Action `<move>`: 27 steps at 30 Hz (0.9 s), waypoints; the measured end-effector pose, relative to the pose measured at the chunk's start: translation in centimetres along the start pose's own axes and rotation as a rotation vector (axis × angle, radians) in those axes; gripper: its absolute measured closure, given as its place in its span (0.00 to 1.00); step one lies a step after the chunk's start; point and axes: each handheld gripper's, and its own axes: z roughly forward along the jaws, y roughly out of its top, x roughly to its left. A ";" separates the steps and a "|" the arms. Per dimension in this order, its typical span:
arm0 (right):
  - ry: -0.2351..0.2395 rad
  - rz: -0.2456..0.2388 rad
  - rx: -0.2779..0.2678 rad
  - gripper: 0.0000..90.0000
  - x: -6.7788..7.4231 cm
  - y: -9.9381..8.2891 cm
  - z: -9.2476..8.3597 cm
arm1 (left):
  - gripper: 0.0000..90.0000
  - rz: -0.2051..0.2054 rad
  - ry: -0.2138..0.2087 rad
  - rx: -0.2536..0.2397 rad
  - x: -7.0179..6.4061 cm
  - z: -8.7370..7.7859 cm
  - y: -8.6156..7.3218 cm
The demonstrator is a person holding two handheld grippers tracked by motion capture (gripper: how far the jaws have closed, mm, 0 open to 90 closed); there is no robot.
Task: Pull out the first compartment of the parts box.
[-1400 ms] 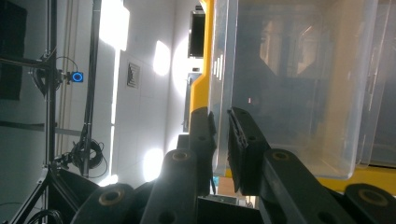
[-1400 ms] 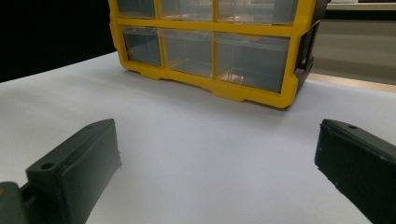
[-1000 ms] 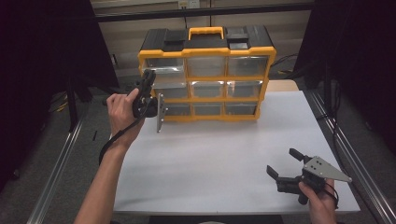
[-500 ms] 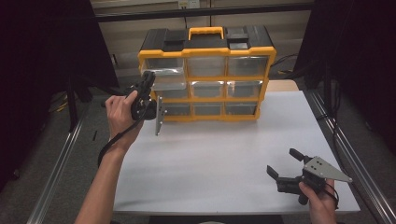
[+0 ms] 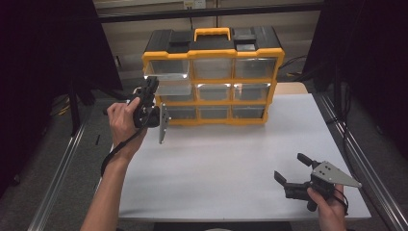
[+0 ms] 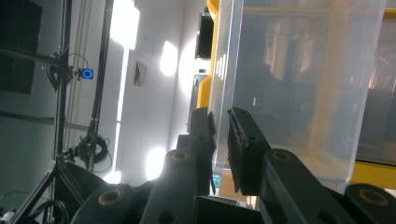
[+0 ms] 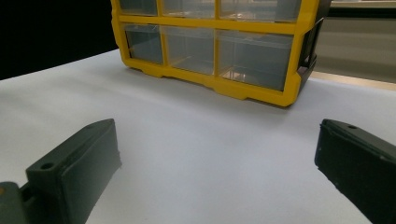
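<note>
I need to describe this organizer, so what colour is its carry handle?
The carry handle on the drawer organizer is yellow, clearest in the high view.

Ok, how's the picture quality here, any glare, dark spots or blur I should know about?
High view: evenly lit white table, surroundings black. Left gripper view: blown-out ceiling lights beside the clear drawer, with the left gripper shut on its front edge. Right gripper view: right gripper blurred up close, yellow organizer sharper.

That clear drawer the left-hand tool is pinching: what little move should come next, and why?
Probably a gentle pull straight back toward the person. The left gripper is shut on the front wall of the top-left drawer, which sticks out a little from the yellow organizer. The right gripper rests open, far off on the white table.
</note>
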 end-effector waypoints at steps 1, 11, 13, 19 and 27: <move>0.000 -0.003 -0.001 0.00 0.0 0.0 0.0 | 0.90 -0.005 -0.001 -0.003 0.0 0.0 0.0; 0.000 -0.001 0.002 0.00 0.0 0.0 0.0 | 0.89 0.005 -0.005 -0.016 0.3 -0.6 0.3; -0.001 -0.002 0.001 0.00 0.0 0.0 0.0 | 0.89 0.005 0.002 -0.018 0.3 -0.7 0.3; 0.001 -0.003 0.003 0.00 0.0 0.0 -0.1 | 0.89 -0.002 0.005 -0.022 0.2 -1.3 0.2; 0.001 -0.003 0.002 0.00 0.0 0.0 0.0 | 0.89 -0.003 0.028 -0.023 0.0 -1.7 0.3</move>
